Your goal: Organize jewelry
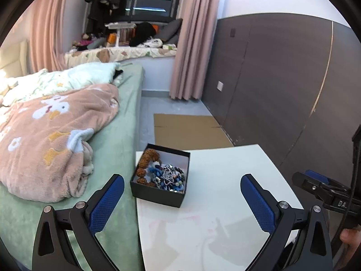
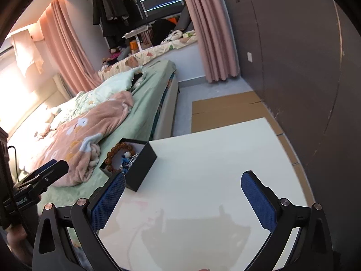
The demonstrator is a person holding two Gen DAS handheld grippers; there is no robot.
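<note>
A small black box (image 1: 158, 195) stands at the near left corner of a white table (image 1: 225, 192). Inside lie a brown bead bracelet (image 1: 147, 158) and a tangle of blue and dark beaded jewelry (image 1: 169, 177). My left gripper (image 1: 182, 180) hangs open just short of the box, nothing between its blue pads. The right wrist view shows the same box (image 2: 141, 167) at the table's left edge, with the brown bracelet (image 2: 115, 152) visible inside. My right gripper (image 2: 186, 178) stands wide open over the bare tabletop (image 2: 214, 158), to the right of the box.
A bed with a green sheet (image 1: 117, 140) and a pink blanket (image 1: 49, 140) runs along the table's left side. Flat cardboard (image 1: 187, 131) lies on the floor beyond the table. A dark wall panel (image 1: 282, 79) stands on the right. Pink curtains (image 1: 194, 45) hang at the back.
</note>
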